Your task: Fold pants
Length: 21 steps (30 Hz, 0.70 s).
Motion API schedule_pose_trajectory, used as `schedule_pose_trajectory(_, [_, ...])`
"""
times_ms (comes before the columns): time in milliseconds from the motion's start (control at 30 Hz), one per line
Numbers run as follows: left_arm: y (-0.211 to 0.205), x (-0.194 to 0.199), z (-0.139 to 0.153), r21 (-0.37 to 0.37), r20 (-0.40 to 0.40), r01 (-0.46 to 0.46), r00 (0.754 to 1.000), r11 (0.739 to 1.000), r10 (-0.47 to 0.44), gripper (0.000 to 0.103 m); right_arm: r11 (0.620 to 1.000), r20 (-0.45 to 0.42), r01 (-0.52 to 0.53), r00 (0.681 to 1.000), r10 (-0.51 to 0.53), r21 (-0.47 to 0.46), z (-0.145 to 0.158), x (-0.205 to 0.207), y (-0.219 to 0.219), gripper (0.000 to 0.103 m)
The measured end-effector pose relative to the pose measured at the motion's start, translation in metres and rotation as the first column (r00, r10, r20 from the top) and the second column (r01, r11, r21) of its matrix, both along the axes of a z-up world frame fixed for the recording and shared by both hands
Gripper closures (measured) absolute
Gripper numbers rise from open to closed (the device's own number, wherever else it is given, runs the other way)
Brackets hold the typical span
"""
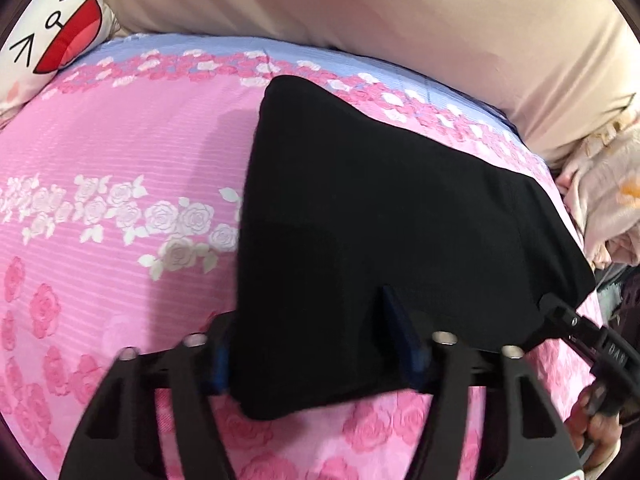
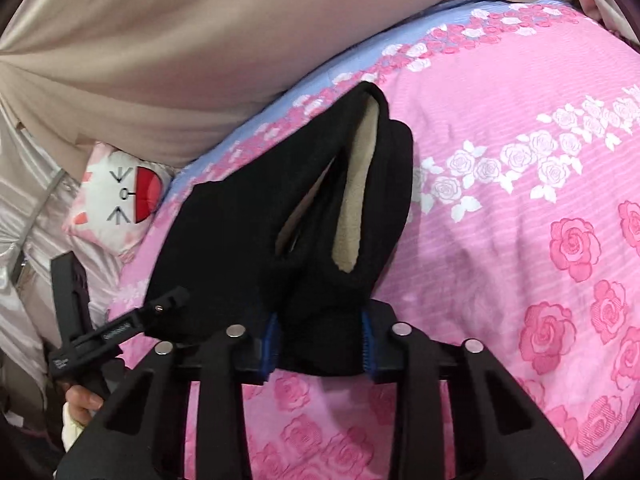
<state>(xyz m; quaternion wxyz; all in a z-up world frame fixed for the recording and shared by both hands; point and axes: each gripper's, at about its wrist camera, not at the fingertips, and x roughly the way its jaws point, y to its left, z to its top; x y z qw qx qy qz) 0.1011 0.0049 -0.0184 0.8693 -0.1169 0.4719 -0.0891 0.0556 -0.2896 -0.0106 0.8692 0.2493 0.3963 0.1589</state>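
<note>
Since the bedspread [image 1: 120, 208] takes up most of both views, start there: it's pink with rose bands, white ones across the middle, and a pale blue strip along the far edge, where it meets a big beige cover [image 1: 360, 4] bunched up behind it. Next biggest is the black pants [image 1: 372, 216], lying on the bedspread in a folded bundle. From the right wrist view you can see into the pants [image 2: 240, 216], where a tan fleecy lining [image 2: 356, 184] shows through an opening. Both grippers are on the near edge of the fabric. The left gripper [image 1: 316, 354] has its blue pads on either side of a thick fold, pinching the pants between them. The right gripper [image 2: 318, 346] does the same on its end, blue pads squeezed onto a bunched-up bit of black cloth. Each view also catches the other tool off to the side, with a hand [image 2: 82, 400] wrapped around its handle. Smallest thing around is a white cushion [image 2: 116, 200] with a cartoon face and a red mouth, sitting off the edge of the bedspread, well apart from the pants.
</note>
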Motion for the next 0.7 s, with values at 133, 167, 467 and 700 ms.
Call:
schedule_pose_trajectory(133, [0.009, -0.018, 0.007, -0.071, -0.021, 0.042, 0.999, 0.997, -0.044, 0.061, 0.998, 0.004, -0.040, 0.999, 0.040, 0.044, 0.013, -0.017, -0.012, 0.074])
schedule_pose_trajectory(167, [0.010, -0.023, 0.007, -0.092, -0.031, 0.052, 0.998, 0.994, -0.055, 0.061, 0.998, -0.002, -0.045, 0.999, 0.045, 0.048, 0.015, -0.020, -0.013, 0.074])
schedule_pose_trajectory(467, [-0.023, -0.089, 0.022, 0.083, -0.025, 0.152, 0.988, 0.985, -0.151, 0.054, 0.998, -0.099, -0.067, 0.993, 0.067, 0.005, -0.002, -0.063, -0.037, 0.054])
schedule_pose_trajectory(700, [-0.016, -0.115, 0.105, 0.330, 0.278, -0.023, 0.958, 0.944, -0.074, 0.017, 0.969, 0.158, 0.146, 0.981, -0.115, -0.199, 0.073, -0.084, -0.066, 0.046])
